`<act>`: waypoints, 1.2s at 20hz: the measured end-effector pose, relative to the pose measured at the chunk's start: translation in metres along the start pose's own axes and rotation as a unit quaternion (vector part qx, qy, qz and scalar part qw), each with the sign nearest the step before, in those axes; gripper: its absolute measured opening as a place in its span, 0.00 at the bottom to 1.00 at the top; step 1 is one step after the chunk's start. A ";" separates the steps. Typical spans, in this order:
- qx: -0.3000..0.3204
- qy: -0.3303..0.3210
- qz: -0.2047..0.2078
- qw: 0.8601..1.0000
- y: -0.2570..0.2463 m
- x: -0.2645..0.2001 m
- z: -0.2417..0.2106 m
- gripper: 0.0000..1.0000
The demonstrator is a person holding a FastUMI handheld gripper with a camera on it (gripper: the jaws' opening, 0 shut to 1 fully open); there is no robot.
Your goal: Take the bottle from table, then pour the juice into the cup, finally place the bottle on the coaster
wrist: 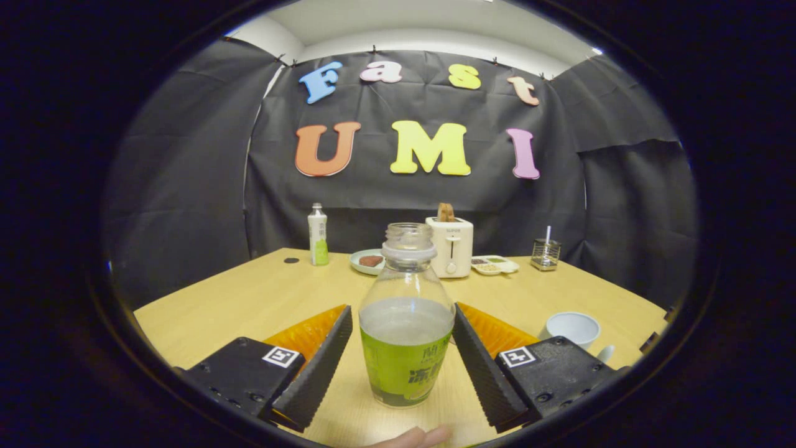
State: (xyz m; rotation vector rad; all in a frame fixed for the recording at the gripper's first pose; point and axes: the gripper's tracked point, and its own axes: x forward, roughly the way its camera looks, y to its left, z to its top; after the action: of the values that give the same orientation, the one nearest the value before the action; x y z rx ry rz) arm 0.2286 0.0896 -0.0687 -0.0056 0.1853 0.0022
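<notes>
Ribbed pads flank the bottle [407, 317], the gripper [403, 348] spread open around it with a slight gap at each side, gripping nothing, and a fingertip [413, 438] shows just beneath. Pale wooden table [249, 298] runs back to a black cloth wall. The uncapped, clear, green-labelled bottle stands upright, part full; a white cup [573, 328] sits beside the right finger.
</notes>
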 end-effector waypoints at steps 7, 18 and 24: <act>0.007 0.028 -0.005 1.000 0.003 0.008 -0.008 0.87; 0.090 0.038 0.014 0.995 -0.003 -0.009 -0.004 0.81; 0.182 0.036 0.036 0.982 -0.008 -0.009 -0.002 0.81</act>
State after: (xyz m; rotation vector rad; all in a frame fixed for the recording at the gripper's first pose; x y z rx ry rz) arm 0.2195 0.0817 -0.0694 0.3658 0.2552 0.0398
